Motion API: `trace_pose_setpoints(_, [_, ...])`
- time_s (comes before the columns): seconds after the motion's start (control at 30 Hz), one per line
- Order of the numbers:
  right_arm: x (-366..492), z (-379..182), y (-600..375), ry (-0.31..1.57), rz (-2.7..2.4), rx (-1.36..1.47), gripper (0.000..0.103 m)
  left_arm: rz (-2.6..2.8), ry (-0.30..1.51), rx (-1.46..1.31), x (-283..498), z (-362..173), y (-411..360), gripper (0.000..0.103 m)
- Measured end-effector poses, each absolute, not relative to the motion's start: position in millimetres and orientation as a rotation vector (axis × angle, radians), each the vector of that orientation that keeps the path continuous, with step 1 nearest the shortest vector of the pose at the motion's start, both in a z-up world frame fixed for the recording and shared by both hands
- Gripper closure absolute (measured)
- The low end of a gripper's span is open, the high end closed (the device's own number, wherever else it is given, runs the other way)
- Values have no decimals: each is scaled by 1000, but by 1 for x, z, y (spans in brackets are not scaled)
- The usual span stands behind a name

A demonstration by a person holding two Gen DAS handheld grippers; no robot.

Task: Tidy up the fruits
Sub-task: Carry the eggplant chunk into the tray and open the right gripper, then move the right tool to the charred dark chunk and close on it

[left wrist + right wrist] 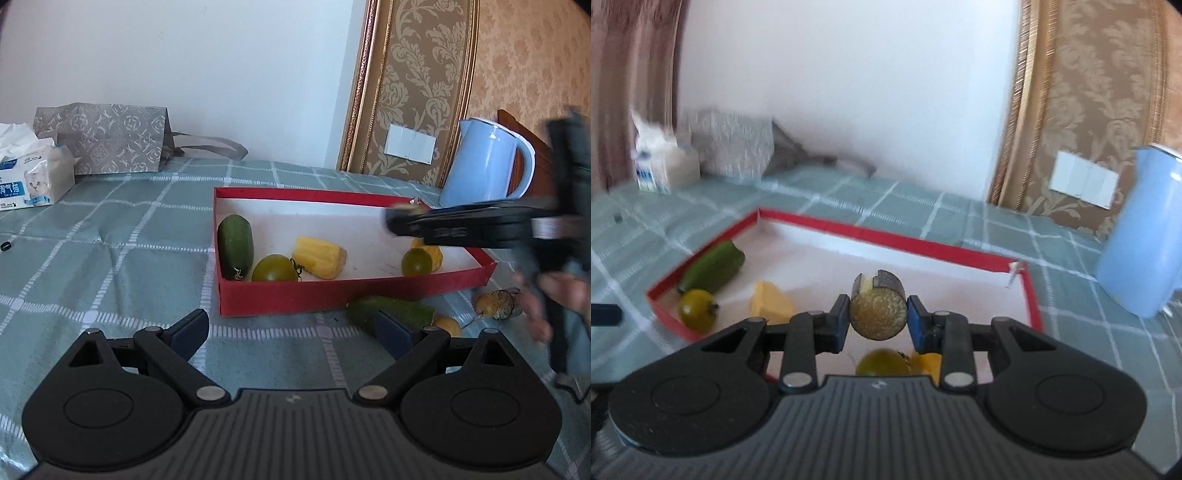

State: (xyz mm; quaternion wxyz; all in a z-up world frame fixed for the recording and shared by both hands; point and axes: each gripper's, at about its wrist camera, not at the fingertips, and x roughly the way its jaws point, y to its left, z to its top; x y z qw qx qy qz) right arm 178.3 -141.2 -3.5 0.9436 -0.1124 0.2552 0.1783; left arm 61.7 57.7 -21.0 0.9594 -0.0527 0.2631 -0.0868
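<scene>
The right gripper [878, 320] is clamped on a short cylindrical fruit piece [878, 314], its blue pads pressing the piece from either side with the yellowish cut face turned toward the camera and a dark rind behind. It hangs over the near right part of the red box [894, 240], above a green tomato [882, 363] and a yellow chunk [927, 363] lying on the white floor. This looks like the carry-and-place step: the next move calls for lowering the piece onto a bare patch of the floor, clear of the fruit beneath, before letting go. Farther left in the box lie a cucumber [714, 266], another green tomato [696, 309] and a yellow wedge [770, 301]. The left gripper [291, 332] hovers with its jaws spread wide and nothing between them, low over the checked tablecloth [110, 236] just in front of the box; a second cucumber [388, 310] lies on the cloth by its right finger, with small yellow pieces [447, 325] and a dark-rinded bit [502, 304] beyond, all outside the box.
</scene>
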Motion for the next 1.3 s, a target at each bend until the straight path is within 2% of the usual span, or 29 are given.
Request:
trace_pose_setpoints(0.1, [193, -12, -133, 536, 353, -201, 70, -184, 535, -98, 62, -21, 56, 6])
trace_pose_setpoints(0.17, [189, -12, -135, 517, 347, -192, 37, -186, 535, -94, 61, -21, 55, 6])
trace_pose_setpoints(0.23, [174, -6, -142, 442, 333, -177, 20, -190, 538, -95, 62, -21, 54, 6])
trace_pose_setpoints(0.43, [114, 18, -185, 294, 292, -160, 22, -197, 536, -92, 61, -21, 53, 6])
trace_pose_setpoints(0.63, [71, 1, -251, 242, 164, -85, 22, -186, 551, -71, 63, -24, 49, 6])
trace_pose_setpoints(0.9, [74, -22, -314, 359, 105, 150, 24, -187, 553, -52, 63, -27, 45, 6])
trace_pose_setpoints(1.03, [76, -29, -296, 401, 134, 48, 42, -196, 560, -67, 64, -27, 45, 6])
trace_pose_setpoints(1.17, [79, -32, -275, 440, 167, -75, 50, -193, 563, -61, 64, -28, 44, 6])
trace_pose_setpoints(1.3, [78, -31, -267, 440, 169, -110, 51, -201, 567, -63, 64, -29, 44, 6])
